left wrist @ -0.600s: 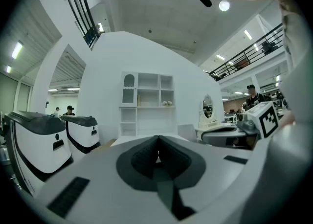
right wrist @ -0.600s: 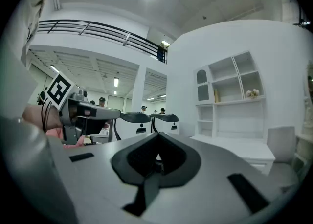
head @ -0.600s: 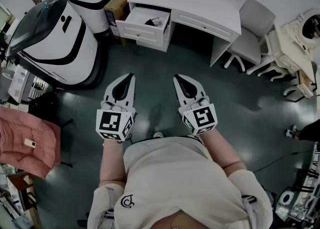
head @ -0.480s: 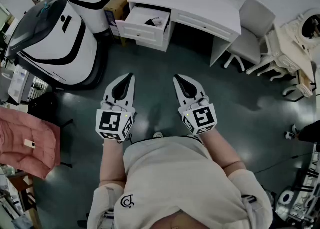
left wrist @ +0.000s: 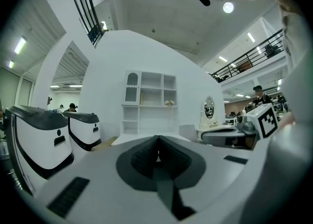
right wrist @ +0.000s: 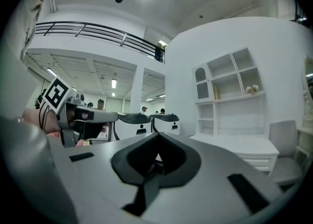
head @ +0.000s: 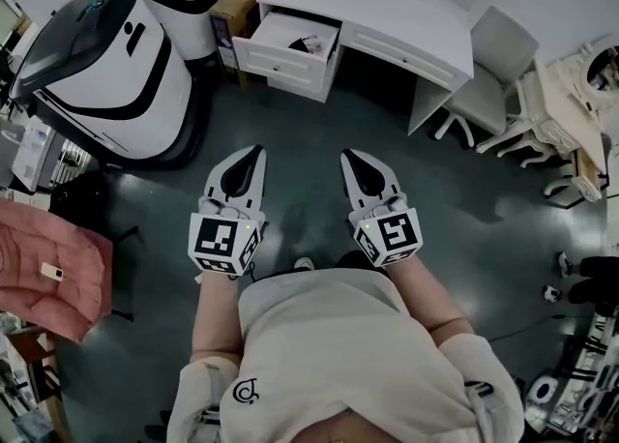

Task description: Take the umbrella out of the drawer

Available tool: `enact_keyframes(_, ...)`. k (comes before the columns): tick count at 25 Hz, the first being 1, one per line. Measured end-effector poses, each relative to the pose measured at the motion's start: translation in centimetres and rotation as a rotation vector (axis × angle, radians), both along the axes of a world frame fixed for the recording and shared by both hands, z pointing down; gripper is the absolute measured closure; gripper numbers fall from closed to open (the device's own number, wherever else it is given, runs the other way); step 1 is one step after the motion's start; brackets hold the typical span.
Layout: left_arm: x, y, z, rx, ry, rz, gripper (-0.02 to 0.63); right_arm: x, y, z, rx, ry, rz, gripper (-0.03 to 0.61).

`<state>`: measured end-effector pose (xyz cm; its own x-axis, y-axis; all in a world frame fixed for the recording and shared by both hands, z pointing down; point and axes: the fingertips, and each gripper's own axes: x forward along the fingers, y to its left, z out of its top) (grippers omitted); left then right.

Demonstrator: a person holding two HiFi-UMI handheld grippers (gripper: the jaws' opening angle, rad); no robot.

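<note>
In the head view a white desk stands ahead with its left drawer pulled open. A dark object lies inside it, too small to tell as the umbrella. My left gripper and right gripper are held side by side over the dark floor, well short of the desk, both pointing level at it. Each is shut with nothing between its jaws. The left gripper view shows the closed left gripper and the right gripper view the closed right gripper, with the desk's shelf unit far beyond.
Two large white-and-black machines stand left of the desk. A white chair sits at its right end, with cream furniture further right. A pink padded item lies at the far left.
The head view has shifted slightly, so the desk and drawer sit a little to the right. Both grippers keep the same pose and stay shut.
</note>
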<state>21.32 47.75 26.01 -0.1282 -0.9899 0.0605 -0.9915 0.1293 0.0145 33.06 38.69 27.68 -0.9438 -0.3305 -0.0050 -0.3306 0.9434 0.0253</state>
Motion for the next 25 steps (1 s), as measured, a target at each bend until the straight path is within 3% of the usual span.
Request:
enact_keyframes(8, -1.6, -0.8, 1.6, -0.025, 0.036, -0.004, 0.601, -1.8, -1.1, 1.3, -0.031, 0.03, 0.001, 0.572)
enact_keyframes(15, -5.1, -4.2, 2.5, -0.042, 0.025, -0.021, 0.601, -5.9, -4.8, 2.8, -0.057, 0.034, -0.033, 0.572)
enact_keyframes(25, -15.1, -16.8, 4.3, -0.076, 0.048, -0.01, 0.601, -15.8, -17.3, 4.8, -0.089, 0.062, -0.025, 0.572)
